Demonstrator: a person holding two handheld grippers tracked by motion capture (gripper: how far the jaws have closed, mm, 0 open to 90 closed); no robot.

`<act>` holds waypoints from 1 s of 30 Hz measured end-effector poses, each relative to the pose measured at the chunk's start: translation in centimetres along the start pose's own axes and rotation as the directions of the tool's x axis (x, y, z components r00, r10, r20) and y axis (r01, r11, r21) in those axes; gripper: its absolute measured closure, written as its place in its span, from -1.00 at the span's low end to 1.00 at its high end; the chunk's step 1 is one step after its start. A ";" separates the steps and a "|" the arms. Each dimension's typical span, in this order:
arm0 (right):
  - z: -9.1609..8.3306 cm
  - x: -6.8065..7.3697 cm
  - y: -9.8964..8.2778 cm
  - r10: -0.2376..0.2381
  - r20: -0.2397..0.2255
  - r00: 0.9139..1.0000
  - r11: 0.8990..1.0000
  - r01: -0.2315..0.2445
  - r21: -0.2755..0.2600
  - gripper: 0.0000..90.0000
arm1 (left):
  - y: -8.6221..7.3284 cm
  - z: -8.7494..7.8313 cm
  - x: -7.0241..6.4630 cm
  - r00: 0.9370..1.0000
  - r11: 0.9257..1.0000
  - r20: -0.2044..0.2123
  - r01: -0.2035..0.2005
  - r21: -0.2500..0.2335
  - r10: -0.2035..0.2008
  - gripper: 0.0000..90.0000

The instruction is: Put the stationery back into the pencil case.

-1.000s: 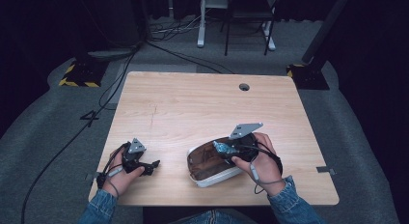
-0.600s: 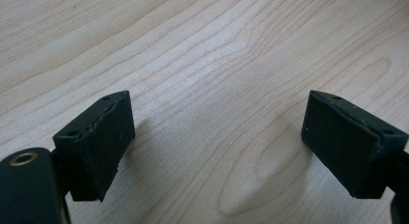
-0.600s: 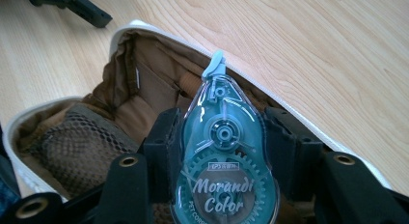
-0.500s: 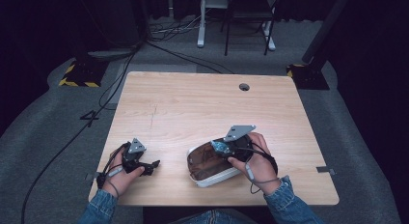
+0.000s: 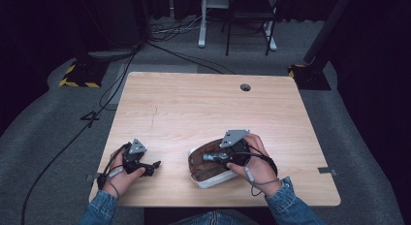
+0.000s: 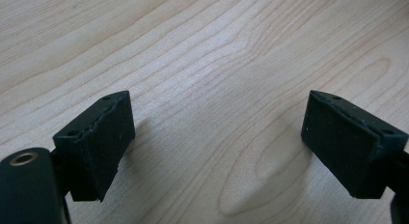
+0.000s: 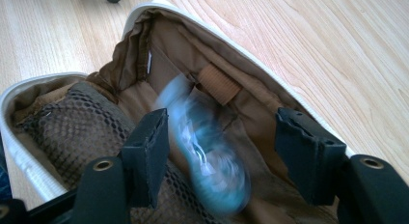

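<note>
The light wooden surface [image 5: 194, 108] takes up the middle of the high view, with a small round hole [image 5: 245, 87] near its far edge and dark floor with cables around it. Near the front edge, right of centre, lies an open white pouch [image 5: 206, 179] with a brown lining. In the right gripper view its white rim curves round a brown fabric interior, with a dark mesh pocket [image 7: 72, 127] on one side and a small ribbed tan loop [image 7: 219, 84] on the inner wall.

The right claw [image 5: 209, 157], held in the person's right hand [image 5: 254, 164], points into the pouch from its right side. Its jaws have just been opening and now stand apart, released. Between them, inside the pouch, is a blurred light-blue item [image 7: 210, 151], touching neither pad; it is too smeared to say what it is or whether it rests on the lining.

The left claw [image 5: 155, 164], held in the left hand [image 5: 121, 174], sits near the front left corner of the surface, well apart from the pouch. In the left gripper view its two black pads [image 6: 96, 142] stand wide apart, released, with bare wood grain between them.
</note>
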State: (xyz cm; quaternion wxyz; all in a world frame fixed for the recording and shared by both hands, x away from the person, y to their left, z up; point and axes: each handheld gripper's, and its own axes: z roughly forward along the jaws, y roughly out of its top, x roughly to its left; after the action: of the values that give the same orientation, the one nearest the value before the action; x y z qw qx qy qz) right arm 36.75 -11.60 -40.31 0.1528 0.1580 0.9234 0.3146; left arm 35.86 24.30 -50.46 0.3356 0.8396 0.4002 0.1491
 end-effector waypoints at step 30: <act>-5.8 -3.8 -3.1 0.224 0.019 0.974 0.949 -0.213 -0.234 -0.46 | -0.2 -0.2 0.0 1.000 1.000 -0.003 -0.003 -0.003 0.003 -0.74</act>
State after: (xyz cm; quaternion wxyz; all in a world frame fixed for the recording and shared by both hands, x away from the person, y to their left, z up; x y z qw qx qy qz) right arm 37.38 -18.54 -37.18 0.1553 0.2477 0.8538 0.4308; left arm 35.63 24.48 -50.44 0.3360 0.8395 0.3993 0.1513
